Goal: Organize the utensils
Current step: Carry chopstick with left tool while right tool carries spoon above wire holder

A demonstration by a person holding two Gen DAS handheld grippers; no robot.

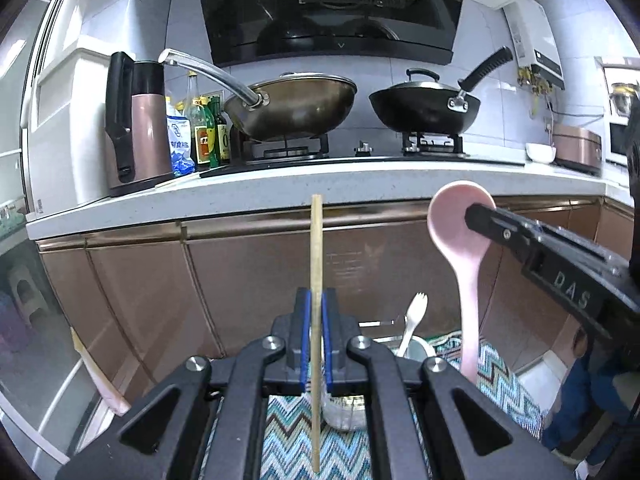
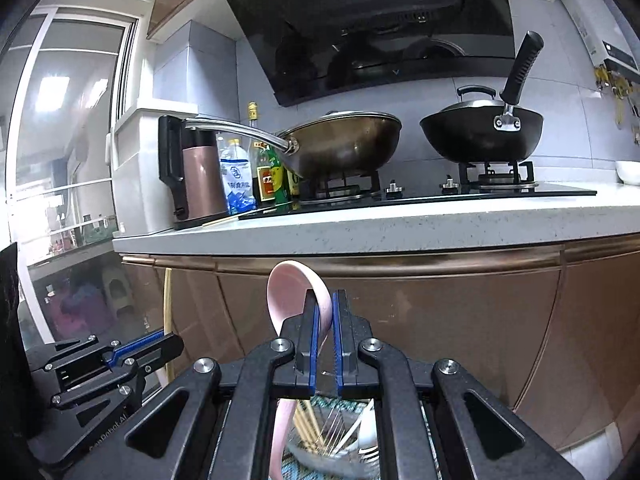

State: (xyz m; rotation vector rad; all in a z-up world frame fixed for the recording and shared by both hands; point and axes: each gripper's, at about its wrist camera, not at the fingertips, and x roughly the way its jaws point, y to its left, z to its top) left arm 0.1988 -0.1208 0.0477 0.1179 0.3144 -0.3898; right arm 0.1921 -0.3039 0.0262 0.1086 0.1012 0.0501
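My left gripper (image 1: 316, 300) is shut on a wooden chopstick (image 1: 316, 248) that stands upright between its blue pads. My right gripper (image 2: 325, 300) is shut on the bowl of a pink spoon (image 2: 298, 284), whose handle hangs down. The right gripper (image 1: 472, 211) and pink spoon (image 1: 460, 240) also show at the right of the left wrist view. The left gripper (image 2: 160, 338) and its chopstick (image 2: 168, 300) show at the lower left of the right wrist view. Below stands a clear holder (image 2: 340, 460) with chopsticks, a fork and white utensils; a white spork (image 1: 412, 320) sticks up from it.
A zigzag-patterned cloth (image 1: 360, 440) lies under the holder. Ahead are brown cabinet doors (image 1: 240, 280) and a white countertop (image 1: 280, 196) with a kettle (image 1: 136, 120), bottles (image 1: 204, 128), a steel wok (image 1: 296, 104) and a black wok (image 1: 424, 108) on the stove.
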